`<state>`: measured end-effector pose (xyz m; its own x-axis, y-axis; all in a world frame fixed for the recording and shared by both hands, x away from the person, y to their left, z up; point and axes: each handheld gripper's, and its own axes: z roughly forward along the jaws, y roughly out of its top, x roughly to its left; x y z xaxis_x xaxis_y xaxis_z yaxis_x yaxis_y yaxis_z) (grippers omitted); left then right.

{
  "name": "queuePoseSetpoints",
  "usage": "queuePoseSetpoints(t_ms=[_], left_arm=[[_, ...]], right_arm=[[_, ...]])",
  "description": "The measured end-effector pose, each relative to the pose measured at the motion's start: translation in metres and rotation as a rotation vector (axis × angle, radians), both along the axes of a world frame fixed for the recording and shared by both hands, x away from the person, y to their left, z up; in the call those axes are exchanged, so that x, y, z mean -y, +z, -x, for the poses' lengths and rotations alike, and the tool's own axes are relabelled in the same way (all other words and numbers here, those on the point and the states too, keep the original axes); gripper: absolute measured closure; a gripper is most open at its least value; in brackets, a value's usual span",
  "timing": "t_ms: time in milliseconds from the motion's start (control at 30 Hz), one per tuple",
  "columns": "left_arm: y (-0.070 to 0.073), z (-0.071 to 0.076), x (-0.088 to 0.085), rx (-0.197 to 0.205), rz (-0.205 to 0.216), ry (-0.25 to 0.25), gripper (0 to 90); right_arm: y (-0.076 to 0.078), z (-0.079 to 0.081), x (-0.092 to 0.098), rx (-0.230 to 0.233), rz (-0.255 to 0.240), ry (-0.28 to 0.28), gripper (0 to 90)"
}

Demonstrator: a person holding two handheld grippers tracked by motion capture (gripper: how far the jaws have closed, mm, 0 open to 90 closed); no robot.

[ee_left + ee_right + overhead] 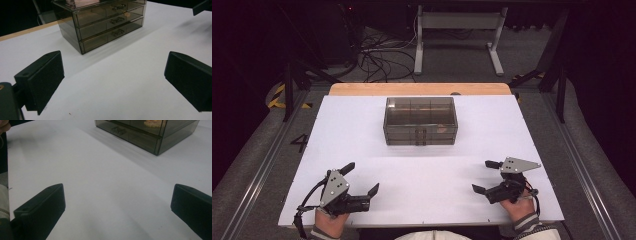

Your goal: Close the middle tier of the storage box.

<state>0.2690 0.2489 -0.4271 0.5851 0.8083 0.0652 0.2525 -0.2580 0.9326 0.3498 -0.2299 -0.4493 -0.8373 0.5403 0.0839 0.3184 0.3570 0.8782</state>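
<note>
A smoky see-through drawer box (420, 121) with three drawer rows stands on the white table top (362, 125), at the middle toward the back. Its drawers look closed. A small pale orange item (152, 123) lies inside one drawer. My left gripper (362, 178) rests near the front left edge, open, nothing between its jaws. My right gripper (483, 176) sits near the front right, open too and empty. The left gripper view has the box (107, 27) ahead of the left gripper (113, 77). The right gripper view has the box (150, 135) beyond the right gripper (117, 207).
A wooden strip (419, 89) runs along the table's far edge. Beyond it, cables (382, 57) and a white table frame (459, 37) stand on the floor. Metal rails (262, 165) flank the table on both sides.
</note>
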Motion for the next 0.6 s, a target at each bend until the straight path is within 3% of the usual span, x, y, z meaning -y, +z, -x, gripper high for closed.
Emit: queuePoseSetpoints(t_ms=[133, 333, 600], left_arm=[[-0.0006, -0.0006, 0.0000, 0.001, 0.001, 0.001, 3.3], [-0.0016, -0.0025, -0.0001, -0.005, -0.004, -0.002, 3.3], [-0.0017, -0.0032, -0.0002, 0.001, -0.009, -0.003, 3.3]], right_arm=[[-0.0028, 0.0020, 0.0011, 0.007, 0.000, -0.002, 0.3], [-0.0029, -0.0007, 0.0037, 0.021, -0.039, -0.033, 0.6], [-0.0029, -0.0009, 0.0027, 0.032, -0.028, -0.019, 0.6]])
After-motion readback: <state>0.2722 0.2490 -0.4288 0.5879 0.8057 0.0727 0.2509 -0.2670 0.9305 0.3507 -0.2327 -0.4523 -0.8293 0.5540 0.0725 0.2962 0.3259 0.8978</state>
